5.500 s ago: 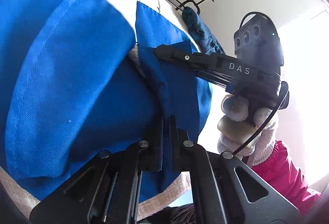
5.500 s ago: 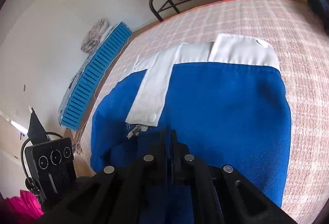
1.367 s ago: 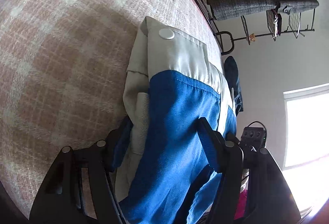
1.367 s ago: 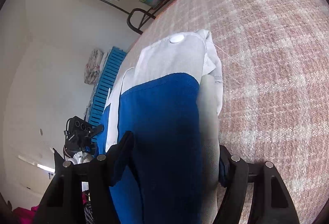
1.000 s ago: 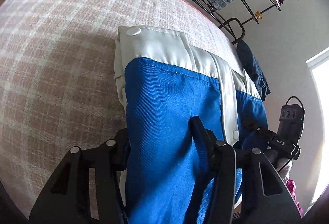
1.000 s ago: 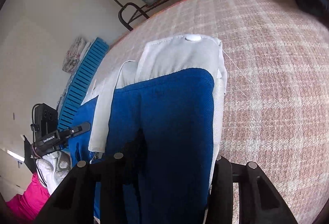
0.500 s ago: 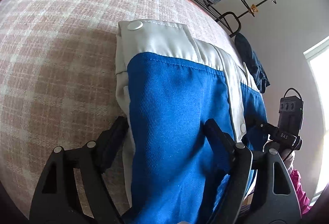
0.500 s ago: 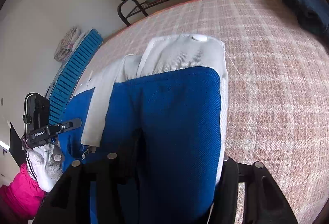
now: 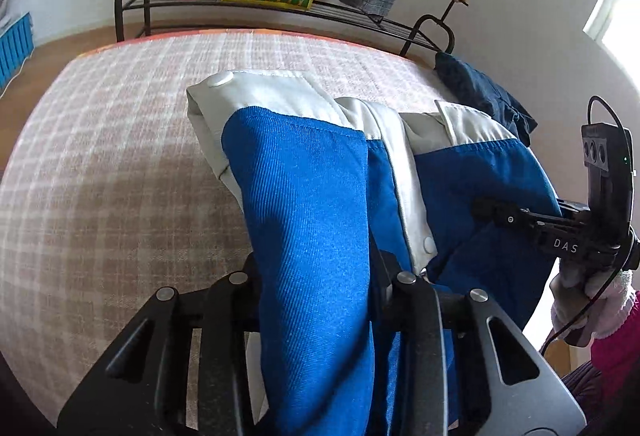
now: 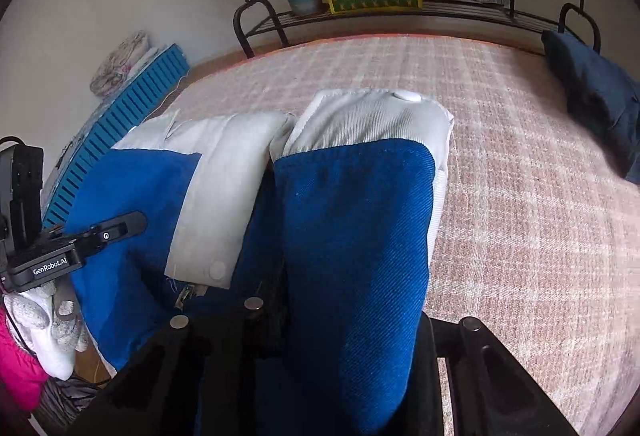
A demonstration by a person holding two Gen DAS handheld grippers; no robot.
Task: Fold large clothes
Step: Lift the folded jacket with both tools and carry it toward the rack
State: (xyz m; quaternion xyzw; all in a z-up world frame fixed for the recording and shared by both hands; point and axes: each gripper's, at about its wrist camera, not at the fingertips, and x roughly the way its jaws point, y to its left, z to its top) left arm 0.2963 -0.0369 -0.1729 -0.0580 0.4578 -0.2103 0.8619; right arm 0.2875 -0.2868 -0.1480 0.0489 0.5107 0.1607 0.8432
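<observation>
A blue garment with white trim and snap buttons [image 9: 312, 203] lies folded on the pink checked bed; it also fills the right wrist view [image 10: 352, 220]. My left gripper [image 9: 316, 268] has its jaws spread around a thick fold of the blue cloth, which bulges between them. My right gripper [image 10: 344, 312] is likewise spread around the other fold. Each gripper shows in the other's view: the right one [image 9: 516, 215] against the garment's right side, the left one [image 10: 120, 226] against its left side.
The checked bed cover [image 9: 100, 163] stretches to the left and far side. A dark navy garment [image 9: 480, 95] lies at the bed's far right corner. A black metal rack [image 9: 240, 3] with a green box and a plant pot stands behind. A blue slatted crate [image 10: 120, 123] lies beside the bed.
Since 5.5 s ago both grippers opened from a tight pinch. Over the last second both views tilted up toward level; the jaws narrowed slightly around the cloth.
</observation>
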